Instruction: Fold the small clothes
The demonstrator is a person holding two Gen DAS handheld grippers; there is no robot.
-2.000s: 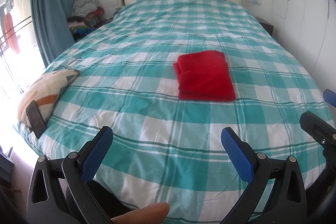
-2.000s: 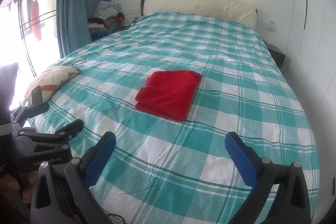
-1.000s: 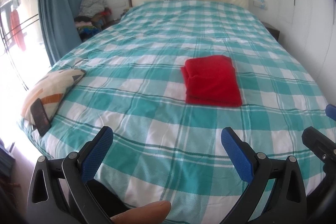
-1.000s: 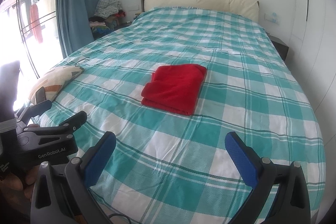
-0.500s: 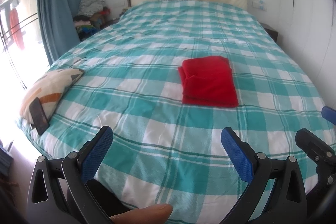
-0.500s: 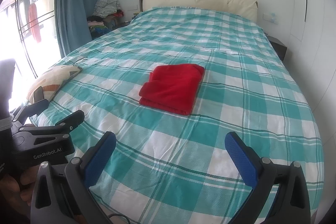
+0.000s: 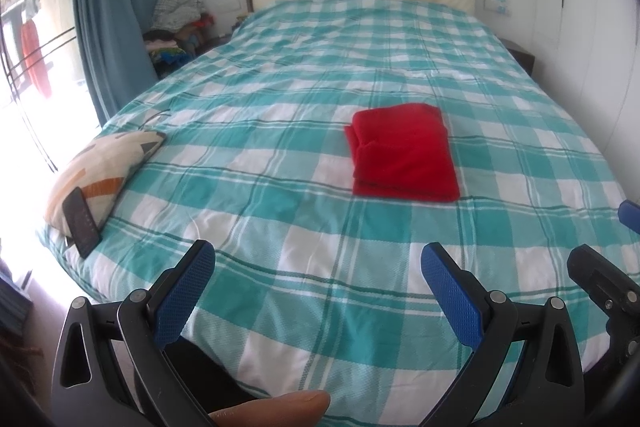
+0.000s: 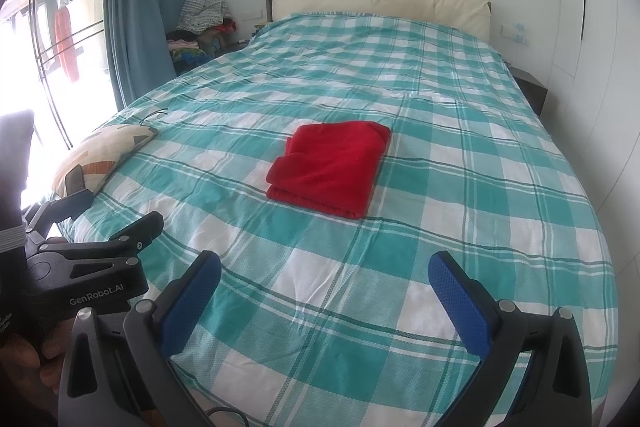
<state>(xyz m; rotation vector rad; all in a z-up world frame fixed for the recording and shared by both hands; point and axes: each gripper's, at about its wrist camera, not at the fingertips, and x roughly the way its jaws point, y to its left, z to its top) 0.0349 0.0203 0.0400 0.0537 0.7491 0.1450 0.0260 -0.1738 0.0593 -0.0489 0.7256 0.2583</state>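
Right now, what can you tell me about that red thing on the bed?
The red cloth is a soft, fleecy-looking garment folded into a neat rectangle of several layers. It lies flat near the middle of the teal-and-white checked bedcover. Only the cover touches it. Both claws are open and well short of it.

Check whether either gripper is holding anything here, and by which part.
Nothing is held. The left gripper and right gripper both hang open above the near end of the bed, well short of the folded red cloth lying on the teal checked bedspread.
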